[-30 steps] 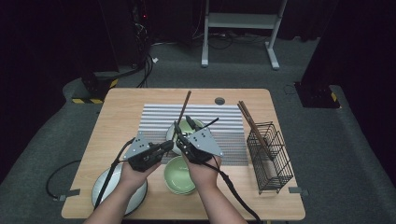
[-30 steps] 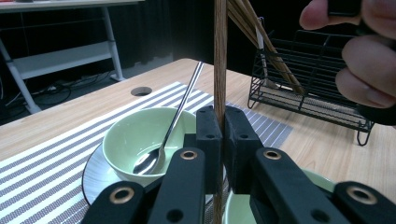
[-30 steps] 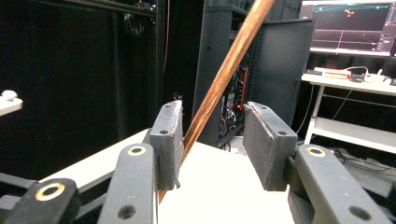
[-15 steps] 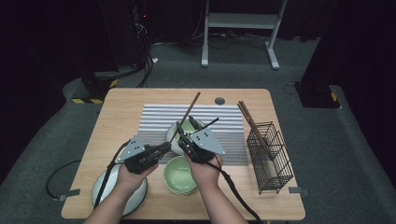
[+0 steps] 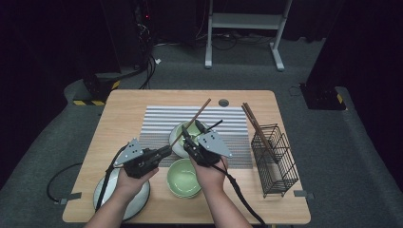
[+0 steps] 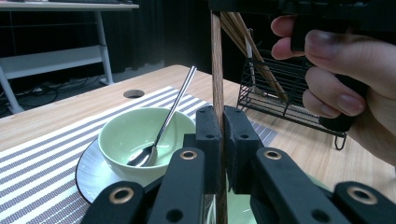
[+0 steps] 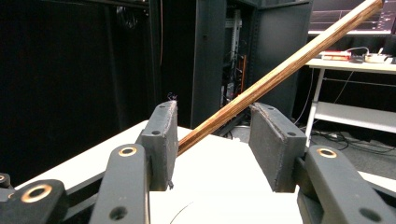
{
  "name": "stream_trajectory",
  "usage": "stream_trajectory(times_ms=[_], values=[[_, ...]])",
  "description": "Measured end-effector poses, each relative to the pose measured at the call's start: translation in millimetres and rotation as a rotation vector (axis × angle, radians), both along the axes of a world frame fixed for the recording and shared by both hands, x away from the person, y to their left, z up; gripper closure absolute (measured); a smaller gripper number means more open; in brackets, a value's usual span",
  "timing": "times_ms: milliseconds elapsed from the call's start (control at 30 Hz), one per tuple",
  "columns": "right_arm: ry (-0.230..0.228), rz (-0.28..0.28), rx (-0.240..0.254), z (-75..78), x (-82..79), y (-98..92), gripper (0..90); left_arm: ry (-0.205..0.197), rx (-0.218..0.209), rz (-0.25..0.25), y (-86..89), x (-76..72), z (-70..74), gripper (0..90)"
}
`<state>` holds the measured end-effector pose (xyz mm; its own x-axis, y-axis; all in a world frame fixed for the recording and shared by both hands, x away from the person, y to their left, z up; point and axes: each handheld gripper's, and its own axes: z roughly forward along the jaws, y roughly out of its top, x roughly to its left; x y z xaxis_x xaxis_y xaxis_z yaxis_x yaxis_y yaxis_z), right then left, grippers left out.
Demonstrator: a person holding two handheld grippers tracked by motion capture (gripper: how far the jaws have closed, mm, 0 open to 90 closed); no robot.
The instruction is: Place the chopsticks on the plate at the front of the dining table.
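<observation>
Brown wooden chopstick (image 6: 216, 70) is clamped upright between the closed pads of the left gripper (image 6: 223, 140), above the pale green ceramic bowls on the wooden bench (image 5: 123, 107). Right gripper (image 7: 212, 135) has just been opening, the stick crossing between its spread pads, against one.

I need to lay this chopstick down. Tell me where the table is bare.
Bare wood runs along the table's left edge beside the mat, and at the front right between the front bowl and rack. The middle is crowded: both grippers, chopstick, bowl with spoon.
</observation>
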<state>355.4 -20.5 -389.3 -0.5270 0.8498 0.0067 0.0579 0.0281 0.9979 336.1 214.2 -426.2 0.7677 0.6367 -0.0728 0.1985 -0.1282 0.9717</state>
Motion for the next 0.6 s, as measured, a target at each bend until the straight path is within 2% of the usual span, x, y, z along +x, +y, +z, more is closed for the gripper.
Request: stream_trajectory(times_ms=[300, 600], values=[[0.006, -0.009, 0.005, 1.0, 0.1, -0.7, 47.2, 0.0, 0.0, -0.002, 0.2, 0.5, -1.4, 85.2], [-0.002, -0.019, -0.006, 5.5, -4.1, -5.5, 45.1, 0.01, -0.005, 0.03, 5.1, 4.1, -0.3, 85.3]])
